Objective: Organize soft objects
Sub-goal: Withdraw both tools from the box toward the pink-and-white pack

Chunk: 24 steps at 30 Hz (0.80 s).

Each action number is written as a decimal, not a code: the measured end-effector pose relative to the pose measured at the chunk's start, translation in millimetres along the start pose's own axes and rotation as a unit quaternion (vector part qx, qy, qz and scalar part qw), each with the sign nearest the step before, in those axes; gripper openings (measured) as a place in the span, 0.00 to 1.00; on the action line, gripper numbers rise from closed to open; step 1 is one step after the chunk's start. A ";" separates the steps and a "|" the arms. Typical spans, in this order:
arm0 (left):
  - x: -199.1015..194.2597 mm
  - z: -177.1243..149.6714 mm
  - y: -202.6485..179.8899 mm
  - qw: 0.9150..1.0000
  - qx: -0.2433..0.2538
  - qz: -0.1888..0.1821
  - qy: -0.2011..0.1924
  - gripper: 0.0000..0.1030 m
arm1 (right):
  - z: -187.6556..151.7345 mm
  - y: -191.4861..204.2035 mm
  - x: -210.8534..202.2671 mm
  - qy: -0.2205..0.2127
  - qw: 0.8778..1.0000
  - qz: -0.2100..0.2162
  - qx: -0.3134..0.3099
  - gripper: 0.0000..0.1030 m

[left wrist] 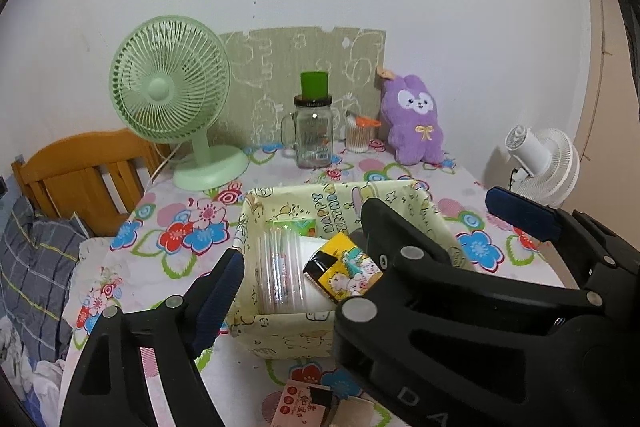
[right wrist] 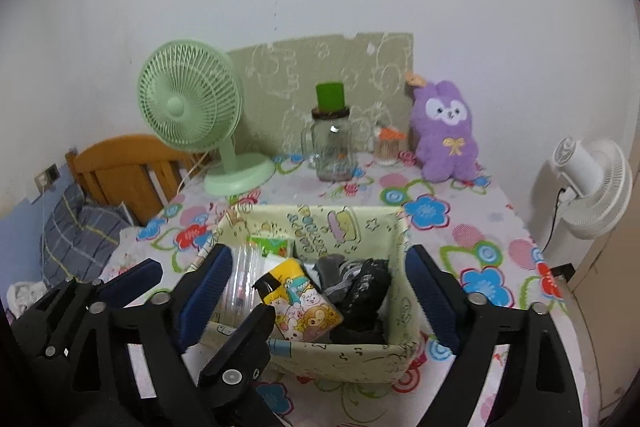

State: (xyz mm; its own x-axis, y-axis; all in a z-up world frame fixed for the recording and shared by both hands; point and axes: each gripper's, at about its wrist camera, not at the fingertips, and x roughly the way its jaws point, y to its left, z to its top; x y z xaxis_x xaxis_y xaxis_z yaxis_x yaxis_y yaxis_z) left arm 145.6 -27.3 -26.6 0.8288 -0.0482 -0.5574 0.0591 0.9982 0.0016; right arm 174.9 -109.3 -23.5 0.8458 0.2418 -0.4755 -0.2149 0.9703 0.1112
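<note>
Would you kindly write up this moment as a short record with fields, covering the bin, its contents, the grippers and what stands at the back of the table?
surface: table with flowered cloth
bin: pale yellow fabric bin, near edge, open top
bin contents: yellow tissue pack, clear plastic cups, green packet, dark socks
left gripper: open, empty, over the bin
right gripper: open, empty, fingers astride the bin
back of table: green fan, glass jar mug, cotton swab tub, purple plush

Green fan (left wrist: 170, 91), glass jar (left wrist: 313, 133), white fan (right wrist: 592, 187) beside flowered tablecloth (right wrist: 460, 227).
</note>
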 end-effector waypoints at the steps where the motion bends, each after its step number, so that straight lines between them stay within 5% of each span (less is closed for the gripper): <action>1: -2.6 0.1 -0.2 1.000 0.002 -0.001 -0.003 0.82 | 0.2 -0.2 -4.3 -0.004 1.000 -0.002 0.000 0.90; 24: -63.5 -10.3 -9.1 0.999 0.008 -0.011 -0.043 1.00 | -8.4 4.1 -85.5 -0.047 0.999 -0.023 -0.010 0.99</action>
State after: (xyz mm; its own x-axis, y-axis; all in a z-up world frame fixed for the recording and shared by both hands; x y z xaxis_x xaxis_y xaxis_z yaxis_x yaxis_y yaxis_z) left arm 86.7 -33.0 0.2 0.8721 -0.0745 -0.4836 0.0868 0.9962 0.0031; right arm 97.6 -126.1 10.3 0.8971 0.1978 -0.3952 -0.1835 0.9802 0.0742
